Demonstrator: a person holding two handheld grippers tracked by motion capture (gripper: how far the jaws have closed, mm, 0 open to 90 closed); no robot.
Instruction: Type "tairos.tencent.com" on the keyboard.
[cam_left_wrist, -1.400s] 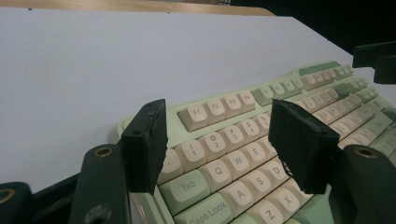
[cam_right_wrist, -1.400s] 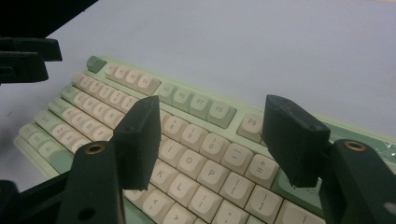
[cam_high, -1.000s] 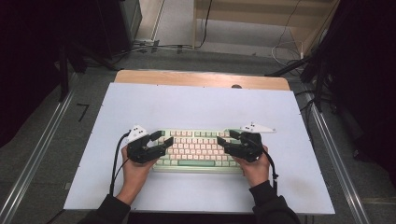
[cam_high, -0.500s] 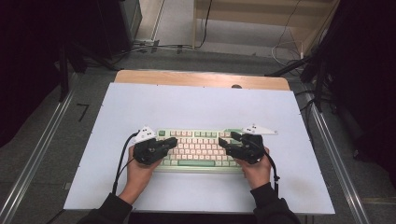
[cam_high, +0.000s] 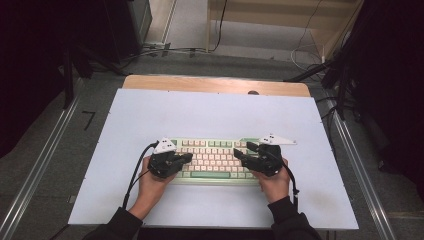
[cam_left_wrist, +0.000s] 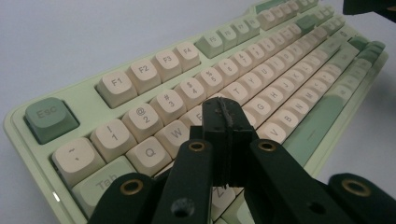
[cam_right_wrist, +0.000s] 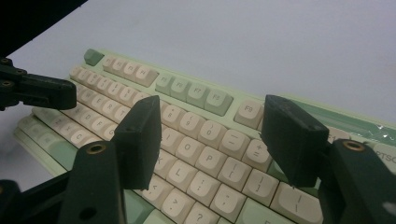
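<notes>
With both my forearms entering at six o'clock of the high view, I hold my left gripper (cam_high: 181, 159) over the keyboard (cam_high: 215, 150) near its nine o'clock end and my right gripper (cam_high: 245, 152) near its three o'clock end. The keyboard lies flat on the white table (cam_high: 210, 112), toward the near edge. My left gripper has just been closing; its jaws now meet with nothing between them, forming one blunt tip above the letter keys (cam_left_wrist: 261, 105) next to W. My right gripper (cam_right_wrist: 210, 140) is released, jaws wide apart over the P and bracket keys, gripping nothing.

Judged step: press a key with the clenched left tip. To do it well, I would:

1. Keep the jaws clenched so the tip stays narrow.
2. Centre the tip over one keycap, clear of its neighbours.
3. Descend straight down, then lift.
4. Keep the right gripper raised off the keys.

Containers: none stand on the table.
</notes>
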